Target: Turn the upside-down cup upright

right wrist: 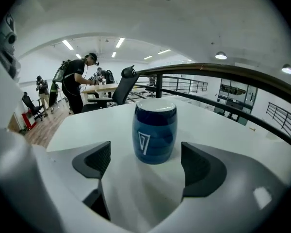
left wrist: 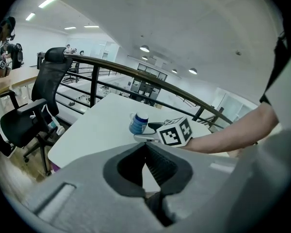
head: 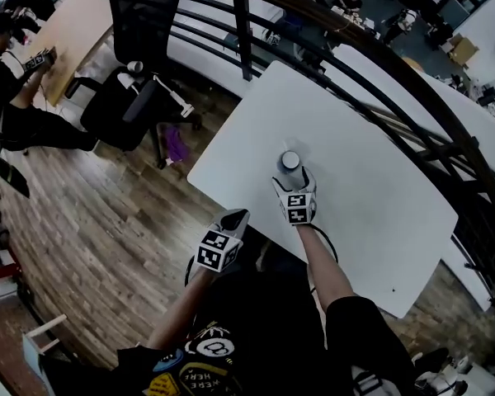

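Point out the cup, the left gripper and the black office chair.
cup (right wrist: 155, 130): right gripper view, its blue side wall.
left gripper (left wrist: 146, 154): left gripper view, where its shut jaws meet.
black office chair (head: 142, 19): head view, its backrest.

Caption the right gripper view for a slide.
Open right gripper frames the upside-down blue cup on the white table.

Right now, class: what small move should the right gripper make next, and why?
Probably ease the right gripper forward and close on the cup: its jaws stand open on either side, not touching, and the cup sits base-up on the table.
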Demonstrator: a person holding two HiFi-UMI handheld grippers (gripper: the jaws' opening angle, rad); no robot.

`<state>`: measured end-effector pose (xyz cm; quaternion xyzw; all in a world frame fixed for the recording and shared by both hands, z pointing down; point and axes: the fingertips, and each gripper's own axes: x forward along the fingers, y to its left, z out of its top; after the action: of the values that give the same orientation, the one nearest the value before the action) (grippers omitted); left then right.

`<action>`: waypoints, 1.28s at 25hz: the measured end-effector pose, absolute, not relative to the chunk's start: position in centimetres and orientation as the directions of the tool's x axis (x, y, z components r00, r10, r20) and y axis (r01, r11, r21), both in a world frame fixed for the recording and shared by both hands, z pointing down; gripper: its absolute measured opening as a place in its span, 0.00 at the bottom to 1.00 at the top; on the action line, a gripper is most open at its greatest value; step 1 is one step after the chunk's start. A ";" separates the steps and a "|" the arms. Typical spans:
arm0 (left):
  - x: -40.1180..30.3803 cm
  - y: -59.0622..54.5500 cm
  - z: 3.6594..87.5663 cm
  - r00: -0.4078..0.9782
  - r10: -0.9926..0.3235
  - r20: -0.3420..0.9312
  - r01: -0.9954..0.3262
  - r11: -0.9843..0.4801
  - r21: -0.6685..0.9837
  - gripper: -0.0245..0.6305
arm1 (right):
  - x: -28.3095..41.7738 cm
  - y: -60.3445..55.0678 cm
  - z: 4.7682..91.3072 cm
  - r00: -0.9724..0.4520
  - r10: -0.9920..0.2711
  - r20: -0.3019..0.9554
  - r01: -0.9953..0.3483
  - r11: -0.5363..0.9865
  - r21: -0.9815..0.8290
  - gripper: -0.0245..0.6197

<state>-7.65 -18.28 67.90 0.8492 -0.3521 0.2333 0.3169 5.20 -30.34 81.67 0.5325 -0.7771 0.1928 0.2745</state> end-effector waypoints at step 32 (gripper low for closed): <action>5.3 -28.4 67.5 0.647 -0.353 0.676 -0.714 -0.592 0.374 0.60 | 3.9 -30.2 71.7 -0.382 -0.690 0.616 -0.794 0.585 0.163 0.64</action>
<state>5.33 -28.41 67.49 0.8476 -0.3148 0.2784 0.3240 3.86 -30.23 71.70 0.4483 -0.8273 0.0795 0.3289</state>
